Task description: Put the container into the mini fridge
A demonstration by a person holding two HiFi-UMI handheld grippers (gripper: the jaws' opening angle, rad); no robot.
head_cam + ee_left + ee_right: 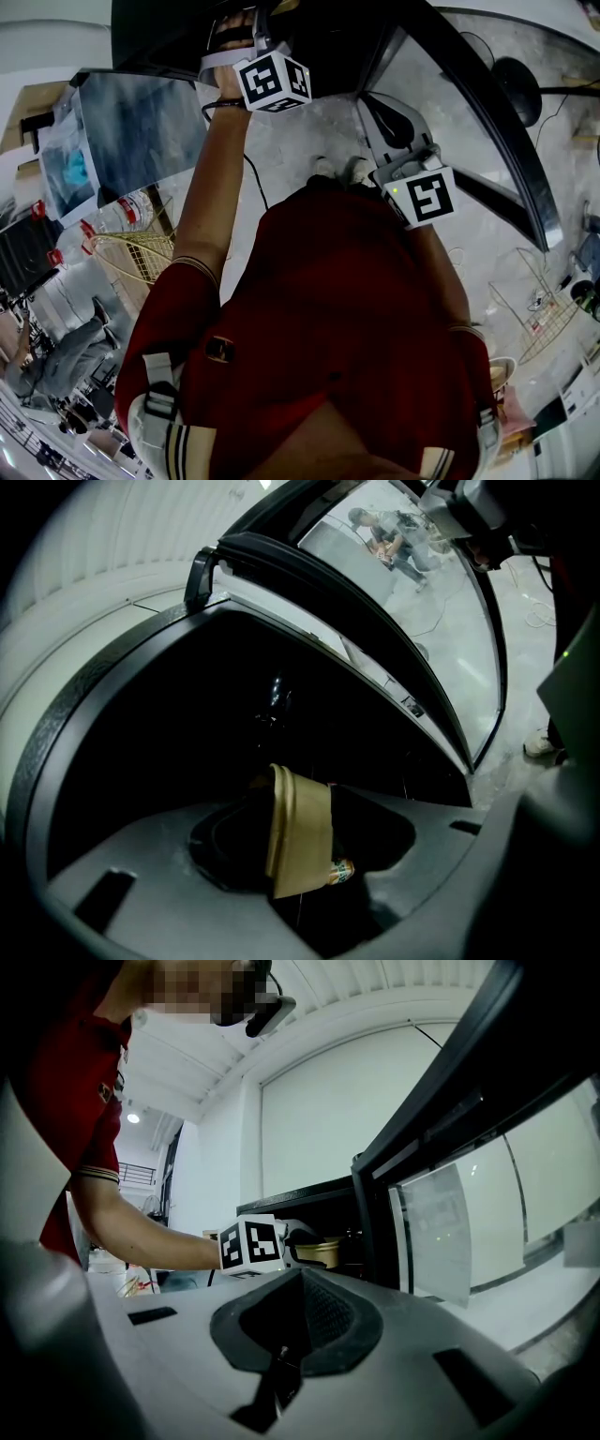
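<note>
Light and thin-walled by its look, the tan round plastic-looking container [302,832] is inside the black mini fridge [84,705], between the left hand-held gripper's [295,1241] parted jaws, its stiffer rim likely the safest hold.

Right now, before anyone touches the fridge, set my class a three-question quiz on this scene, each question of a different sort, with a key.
1. True or false: the right gripper has its fingers spread wide.
2. Where is the container? A: in the right gripper. B: inside the mini fridge. C: on top of the mini fridge.
3. Which gripper reaches into the fridge?

Key
1. False: its fingers are together, with nothing between them.
2. B.
3. The left gripper, its fingers apart on either side of the container.
</note>
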